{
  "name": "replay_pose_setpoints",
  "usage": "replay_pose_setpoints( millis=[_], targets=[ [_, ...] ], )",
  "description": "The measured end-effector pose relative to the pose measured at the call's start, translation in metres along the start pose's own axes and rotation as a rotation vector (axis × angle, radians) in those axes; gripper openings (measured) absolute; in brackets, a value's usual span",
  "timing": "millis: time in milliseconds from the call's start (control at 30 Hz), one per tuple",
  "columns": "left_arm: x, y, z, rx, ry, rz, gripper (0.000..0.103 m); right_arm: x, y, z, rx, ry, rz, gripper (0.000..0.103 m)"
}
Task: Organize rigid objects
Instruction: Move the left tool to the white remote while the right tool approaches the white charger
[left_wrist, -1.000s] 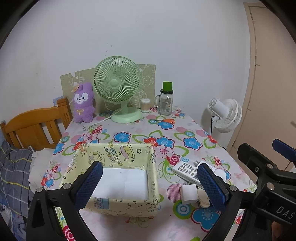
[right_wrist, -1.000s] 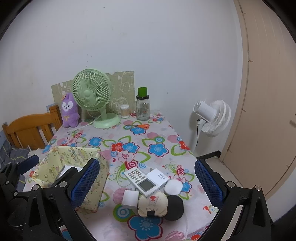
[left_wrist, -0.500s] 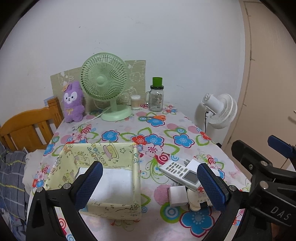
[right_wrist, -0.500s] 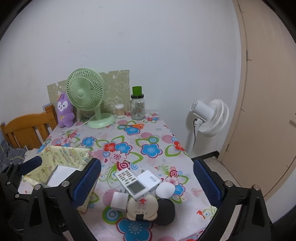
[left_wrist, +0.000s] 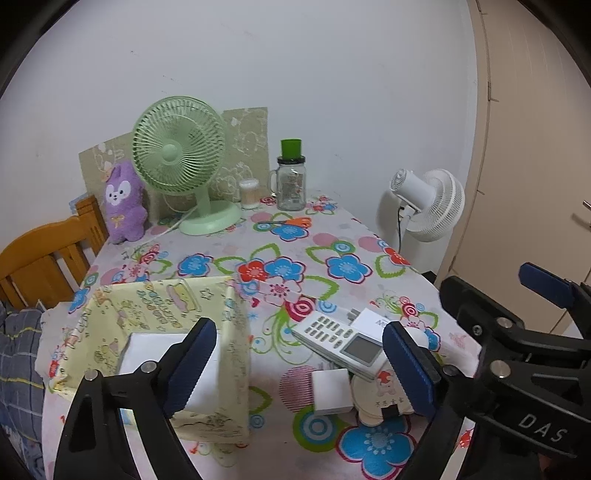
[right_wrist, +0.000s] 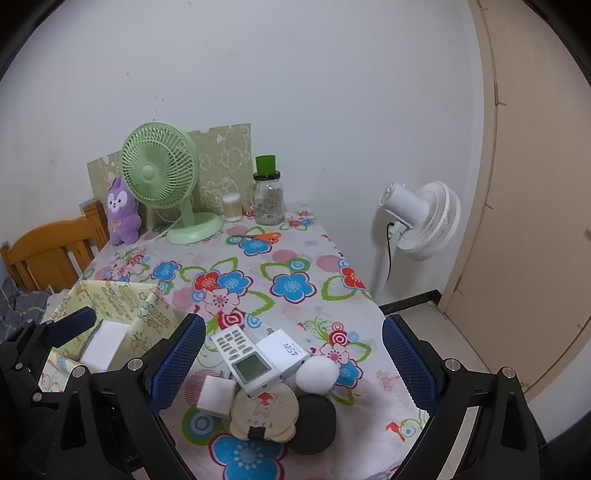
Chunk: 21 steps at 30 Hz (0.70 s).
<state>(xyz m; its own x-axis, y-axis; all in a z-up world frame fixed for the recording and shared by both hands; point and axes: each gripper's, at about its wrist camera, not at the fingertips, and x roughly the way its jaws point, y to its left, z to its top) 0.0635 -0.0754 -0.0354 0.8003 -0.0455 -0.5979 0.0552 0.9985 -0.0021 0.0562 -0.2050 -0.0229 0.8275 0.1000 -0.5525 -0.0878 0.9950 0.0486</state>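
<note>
Both sets of tongs hang over the near edge of the worktop (right_wrist: 295, 258), which is covered in a flowered cloth. The left tongs (left_wrist: 295, 365) are closing, with nothing pressed between their blue pads; they frame the right wall of the yellow box (left_wrist: 155, 314) and the pile beside it. The right tongs (right_wrist: 293, 363) stand wide open over the pile, gripping nothing.

The pile sits just right of the box: a remote (right_wrist: 245, 360) lies across a white adapter (right_wrist: 284, 349), with a white cube (right_wrist: 216, 397), a cream round case (right_wrist: 264, 411), a white ball (right_wrist: 317, 374) and a black disc (right_wrist: 314, 422) crowded against it. Inside the box lies a white block (left_wrist: 151, 350).

At the far end stand a green fan (left_wrist: 179, 158), a purple plush (left_wrist: 122, 205), a jar (left_wrist: 291, 184) and scissors (left_wrist: 291, 221).
</note>
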Motion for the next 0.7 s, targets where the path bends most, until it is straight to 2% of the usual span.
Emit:
replay_pose_setpoints(
  millis=[233, 700],
  targets=[
    [0.019, -0.017, -0.004, 0.022, 0.048, -0.039, 0.085, 0.018, -0.011, -0.007, 0.008, 0.035, 0.002, 0.097],
    [0.063, -0.036, -0.012, 0.02, 0.16, -0.078, 0.08, 0.053, -0.027, -0.02, 0.023, 0.108, -0.008, 0.093]
  ],
)
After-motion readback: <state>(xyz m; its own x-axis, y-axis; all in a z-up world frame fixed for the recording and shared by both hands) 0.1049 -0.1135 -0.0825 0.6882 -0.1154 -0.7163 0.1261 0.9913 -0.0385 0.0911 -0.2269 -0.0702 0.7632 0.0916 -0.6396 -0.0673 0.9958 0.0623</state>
